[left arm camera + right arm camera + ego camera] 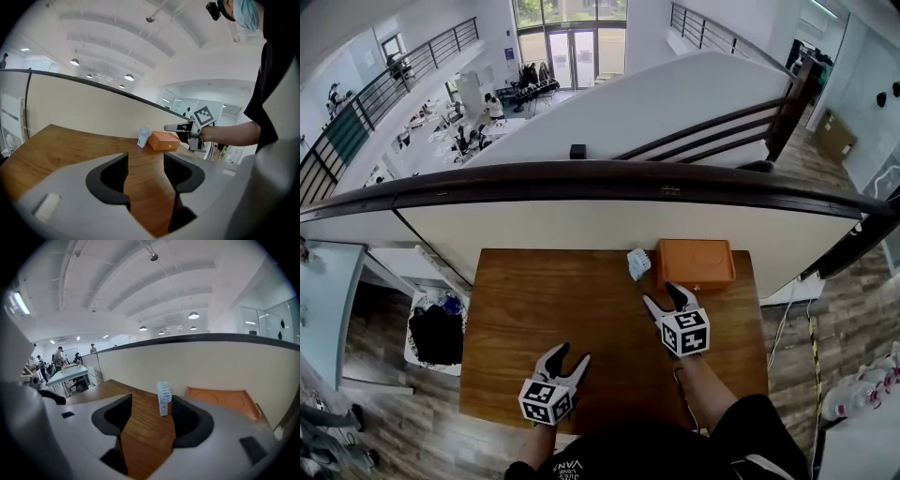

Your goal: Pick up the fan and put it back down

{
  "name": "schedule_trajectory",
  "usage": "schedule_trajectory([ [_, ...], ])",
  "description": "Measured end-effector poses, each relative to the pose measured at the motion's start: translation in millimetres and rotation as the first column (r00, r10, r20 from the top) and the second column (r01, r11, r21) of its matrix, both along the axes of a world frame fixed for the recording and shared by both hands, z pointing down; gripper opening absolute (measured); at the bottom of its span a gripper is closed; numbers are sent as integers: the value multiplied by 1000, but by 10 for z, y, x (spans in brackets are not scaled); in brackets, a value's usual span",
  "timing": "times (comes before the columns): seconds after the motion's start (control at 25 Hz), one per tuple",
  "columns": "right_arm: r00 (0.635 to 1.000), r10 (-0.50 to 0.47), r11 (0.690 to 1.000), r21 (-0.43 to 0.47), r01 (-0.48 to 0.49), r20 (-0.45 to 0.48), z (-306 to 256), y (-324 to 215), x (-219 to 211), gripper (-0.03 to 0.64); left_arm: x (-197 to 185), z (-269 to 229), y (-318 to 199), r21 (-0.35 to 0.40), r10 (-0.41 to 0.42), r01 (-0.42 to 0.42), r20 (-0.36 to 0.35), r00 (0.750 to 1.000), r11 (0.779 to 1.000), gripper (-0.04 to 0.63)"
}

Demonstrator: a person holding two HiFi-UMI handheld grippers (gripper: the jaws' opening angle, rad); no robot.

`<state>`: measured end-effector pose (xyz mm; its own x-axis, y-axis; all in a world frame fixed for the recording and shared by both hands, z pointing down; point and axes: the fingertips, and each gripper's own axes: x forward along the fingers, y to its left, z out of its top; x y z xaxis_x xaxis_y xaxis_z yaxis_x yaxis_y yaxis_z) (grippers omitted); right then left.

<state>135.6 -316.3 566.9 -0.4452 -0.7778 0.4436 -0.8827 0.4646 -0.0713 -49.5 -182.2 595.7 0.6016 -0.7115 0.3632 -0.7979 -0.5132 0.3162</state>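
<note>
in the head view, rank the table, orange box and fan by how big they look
1. table
2. orange box
3. fan
The box and fan stand side by side, so nearness hardly skews this.

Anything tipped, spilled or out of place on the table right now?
Nothing stands out. The fan stands upright on the wooden table beside the orange box, near the far edge. No spill or damage shows. The left gripper and right gripper are both open, holding nothing.
</note>
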Motion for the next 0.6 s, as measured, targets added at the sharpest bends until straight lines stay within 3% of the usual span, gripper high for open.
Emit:
schedule_trajectory([
  [0.44, 993, 91, 995, 31, -94, 76, -242, 1085, 115, 233, 178, -223, 319, 68, 155, -155, -6, 988, 986, 224],
  [0.6, 986, 142, 988, 48, -147, 91, -277, 1473, 73, 180, 194, -262, 449, 92, 231, -230, -3, 973, 969, 224],
])
